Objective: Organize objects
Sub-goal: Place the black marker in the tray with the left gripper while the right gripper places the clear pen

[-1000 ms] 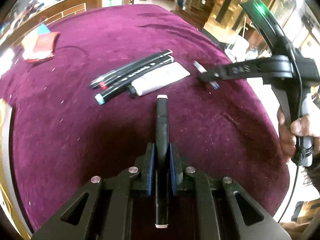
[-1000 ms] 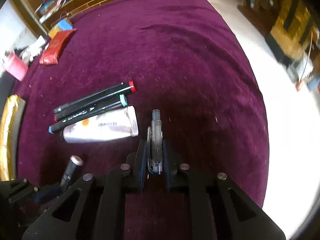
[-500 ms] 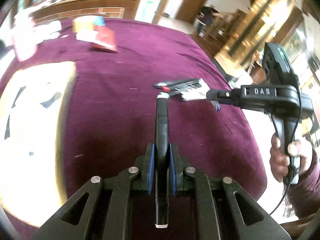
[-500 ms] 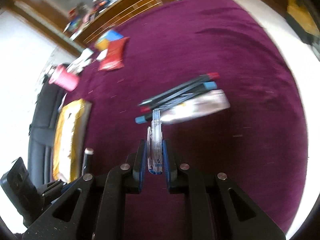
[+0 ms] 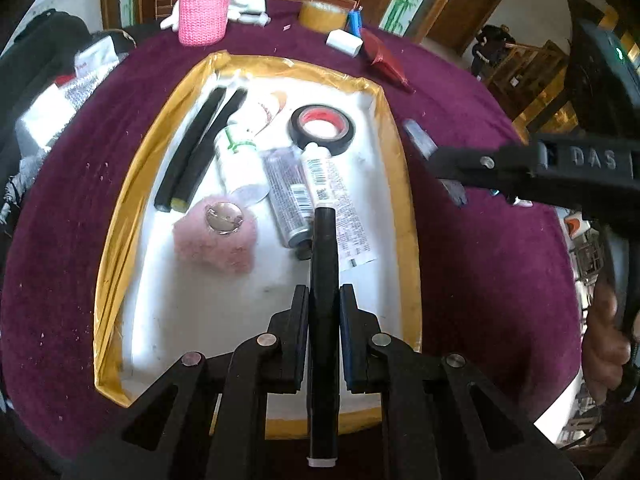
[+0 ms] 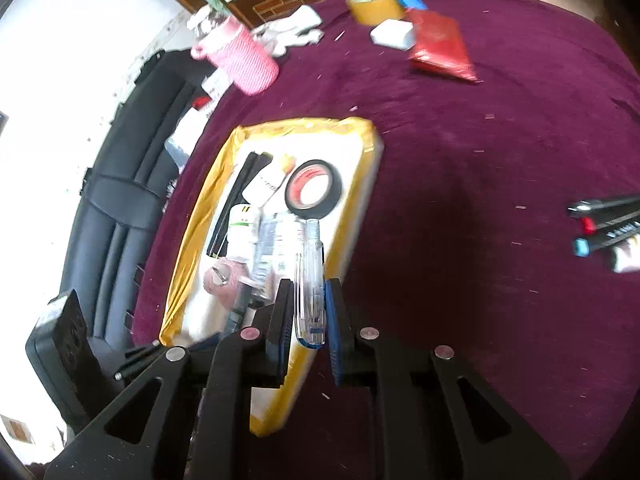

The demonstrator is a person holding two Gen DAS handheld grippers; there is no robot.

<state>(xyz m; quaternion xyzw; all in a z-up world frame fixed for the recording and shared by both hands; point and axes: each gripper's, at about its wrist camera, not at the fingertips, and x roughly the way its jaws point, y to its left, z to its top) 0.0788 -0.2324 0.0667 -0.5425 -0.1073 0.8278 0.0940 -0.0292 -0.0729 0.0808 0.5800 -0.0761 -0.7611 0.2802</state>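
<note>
My left gripper [image 5: 324,300] is shut on a black marker [image 5: 324,264] and holds it above the white tray with a yellow rim [image 5: 400,184]. The tray holds two black markers [image 5: 196,148], several tubes [image 5: 288,188], a black tape roll [image 5: 322,129] and a pink fuzzy thing [image 5: 216,240]. My right gripper [image 6: 306,300] is shut on a clear pen [image 6: 310,276] over the tray's right rim [image 6: 352,224]. In the left wrist view the right gripper [image 5: 444,160] with the pen [image 5: 420,140] sits just right of the tray.
Maroon cloth [image 5: 480,280] covers the round table. Loose markers and a tube [image 6: 608,228] lie at the right. A pink knitted cup [image 5: 204,4], a yellow tape roll [image 5: 324,16], a white box [image 5: 344,42] and a red packet [image 5: 384,58] stand at the back. A black chair [image 6: 116,184] is on the left.
Both grippers have swung left, from the marker pile to the tray, each still holding its item. The tray's contents have come into view.
</note>
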